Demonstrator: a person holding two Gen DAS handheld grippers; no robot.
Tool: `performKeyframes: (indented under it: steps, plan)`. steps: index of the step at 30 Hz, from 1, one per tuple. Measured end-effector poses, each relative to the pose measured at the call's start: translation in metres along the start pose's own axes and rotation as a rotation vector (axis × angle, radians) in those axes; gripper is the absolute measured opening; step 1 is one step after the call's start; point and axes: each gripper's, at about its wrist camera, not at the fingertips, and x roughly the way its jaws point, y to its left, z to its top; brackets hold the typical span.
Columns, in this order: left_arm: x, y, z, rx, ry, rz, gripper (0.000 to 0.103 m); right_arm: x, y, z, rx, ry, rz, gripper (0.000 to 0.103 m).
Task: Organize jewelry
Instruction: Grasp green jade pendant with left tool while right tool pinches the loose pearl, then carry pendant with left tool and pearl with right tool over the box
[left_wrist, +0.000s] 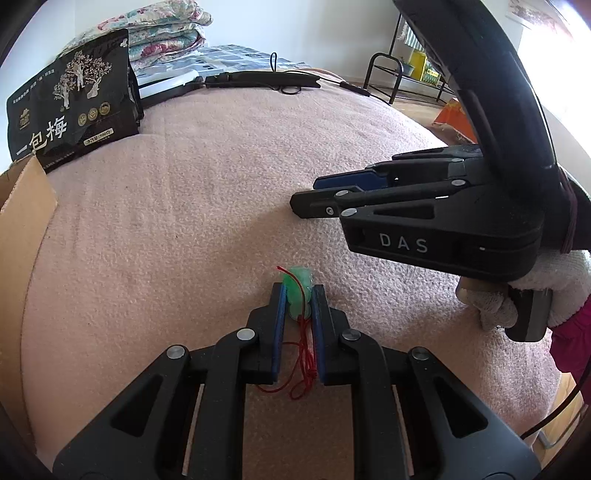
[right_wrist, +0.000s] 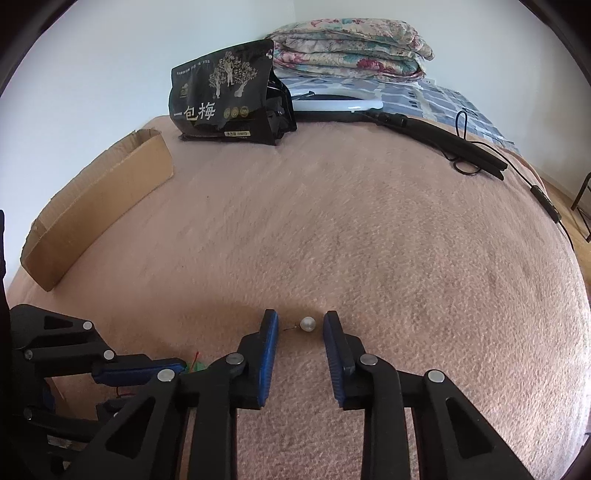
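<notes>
A green jade-like pendant (left_wrist: 297, 280) on a red cord (left_wrist: 304, 369) lies on the pink blanket (left_wrist: 184, 221). My left gripper (left_wrist: 299, 291) is shut on it, with both blue pads pressed against its sides. The cord trails back between the fingers. A small white pearl bead (right_wrist: 307, 324) on a thin pin rests on the blanket between the fingertips of my right gripper (right_wrist: 301, 318). That gripper is open, and neither pad touches the bead. In the left wrist view the right gripper (left_wrist: 306, 195) sits to the right, held by a white-gloved hand (left_wrist: 546, 288).
A black snack bag (right_wrist: 225, 99) stands at the back, with folded floral quilts (right_wrist: 351, 48) behind it. A cardboard flap (right_wrist: 103, 206) lies at the left. A black hair straightener (right_wrist: 443, 144) with its cable lies at the back right, near the bed's edge.
</notes>
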Motion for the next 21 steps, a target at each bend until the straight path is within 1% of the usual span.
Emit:
performKeyframes:
  steps: [1, 7, 11, 21]
  plan:
    - [0.000, 0.000, 0.000, -0.001, 0.000, 0.000, 0.012, 0.000, 0.001, 0.000, -0.005, 0.001, -0.004, 0.017]
    - [-0.004, 0.005, -0.001, -0.013, -0.002, 0.007, 0.012, -0.002, 0.004, -0.001, -0.009, 0.003, -0.024, 0.017]
    - [-0.012, 0.011, -0.002, -0.031, -0.007, 0.012, 0.012, -0.010, 0.004, -0.003, 0.008, -0.012, -0.015, 0.017]
    - [-0.055, 0.040, -0.003, -0.108, -0.073, 0.034, 0.012, -0.051, 0.013, -0.003, 0.030, -0.062, -0.010, 0.017]
